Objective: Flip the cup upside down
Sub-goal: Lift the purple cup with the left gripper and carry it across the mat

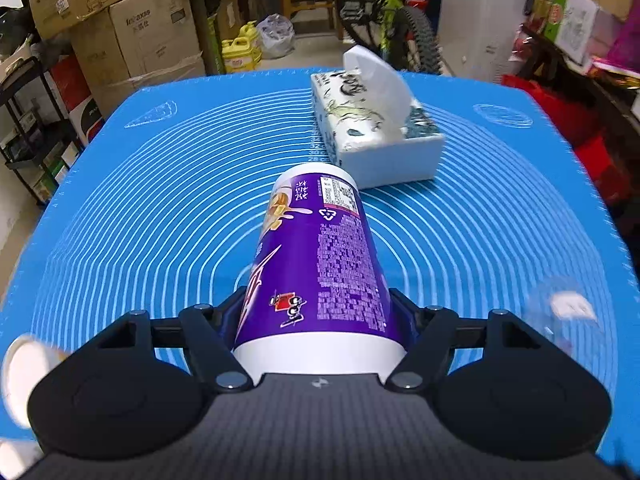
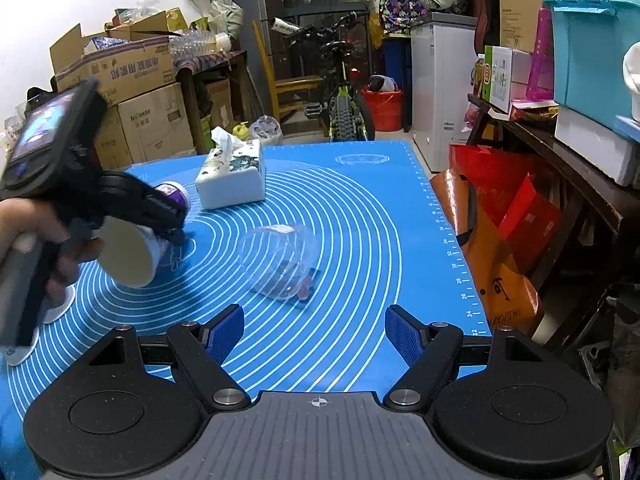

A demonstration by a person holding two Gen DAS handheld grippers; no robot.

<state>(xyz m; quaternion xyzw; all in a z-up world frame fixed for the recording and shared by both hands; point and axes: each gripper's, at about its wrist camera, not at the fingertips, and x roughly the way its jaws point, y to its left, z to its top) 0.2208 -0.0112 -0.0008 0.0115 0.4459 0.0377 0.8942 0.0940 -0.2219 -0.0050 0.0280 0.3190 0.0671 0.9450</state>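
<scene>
Sideways, the tall purple paper cup [image 1: 316, 260] sits clamped in the left gripper [image 1: 320, 320] jaws near the white tissue box [image 1: 376, 120] — right gripper [image 2: 315, 334] jaws open, empty.

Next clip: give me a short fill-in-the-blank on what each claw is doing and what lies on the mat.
1. The left claw is shut on the tall ____ paper cup.
2. The right claw is ____ and holds nothing.
3. The clear plastic cup lies on its ____ on the blue ringed mat.
4. Behind it stands a white ____ box.

Missing: purple; open; side; tissue
</scene>
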